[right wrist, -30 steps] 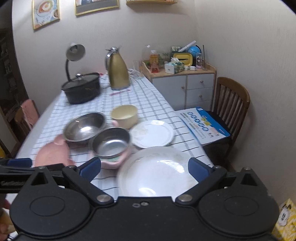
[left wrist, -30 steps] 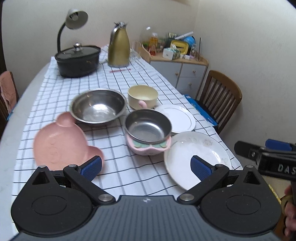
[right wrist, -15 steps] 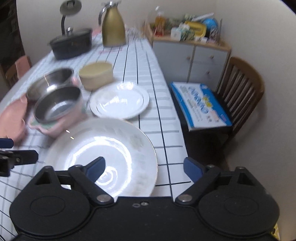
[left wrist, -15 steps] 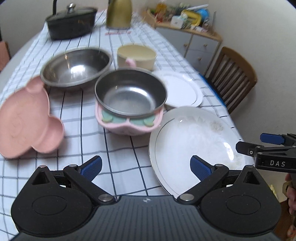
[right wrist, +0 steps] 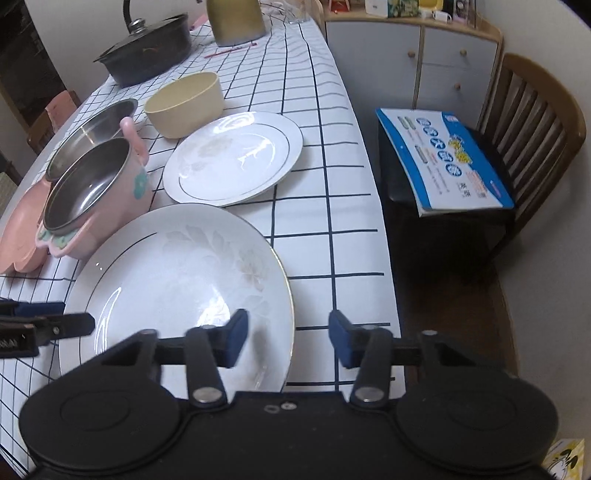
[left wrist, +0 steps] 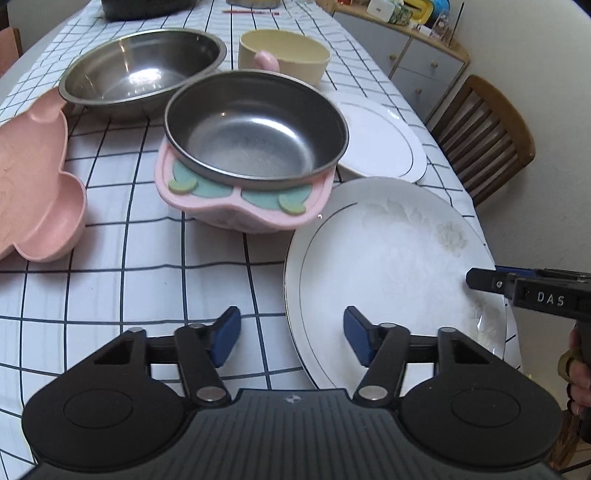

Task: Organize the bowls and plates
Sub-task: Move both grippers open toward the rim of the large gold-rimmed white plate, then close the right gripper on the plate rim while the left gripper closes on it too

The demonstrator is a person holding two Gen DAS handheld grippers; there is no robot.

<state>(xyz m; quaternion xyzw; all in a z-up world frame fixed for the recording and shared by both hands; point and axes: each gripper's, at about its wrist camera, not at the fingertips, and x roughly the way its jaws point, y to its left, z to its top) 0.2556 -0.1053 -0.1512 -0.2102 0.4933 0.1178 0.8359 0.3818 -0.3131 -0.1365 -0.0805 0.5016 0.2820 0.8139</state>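
Note:
A large white plate (left wrist: pixel 391 273) (right wrist: pixel 177 291) lies at the near right of the checked table. My left gripper (left wrist: pixel 291 336) is open, its fingers straddling the plate's near left rim. My right gripper (right wrist: pixel 286 338) is open and straddles the plate's right rim; it also shows in the left wrist view (left wrist: pixel 480 277). Beyond lie a smaller white plate (right wrist: pixel 232 157), a steel bowl in a pink holder (left wrist: pixel 255 144), a big steel bowl (left wrist: pixel 142 72), a cream bowl (left wrist: pixel 284 55) and a pink divided plate (left wrist: pixel 33 177).
A black lidded pot (right wrist: pixel 146 55) and a gold jug (right wrist: pixel 234 18) stand at the far end of the table. A wooden chair (right wrist: pixel 532 122) with a blue booklet (right wrist: pixel 443 155) stands right of the table, beside a grey cabinet (right wrist: pixel 413 55).
Both grippers have moved down and forward to the large white plate. Their jaws have narrowed but stay open, one on each side of the plate's rim.

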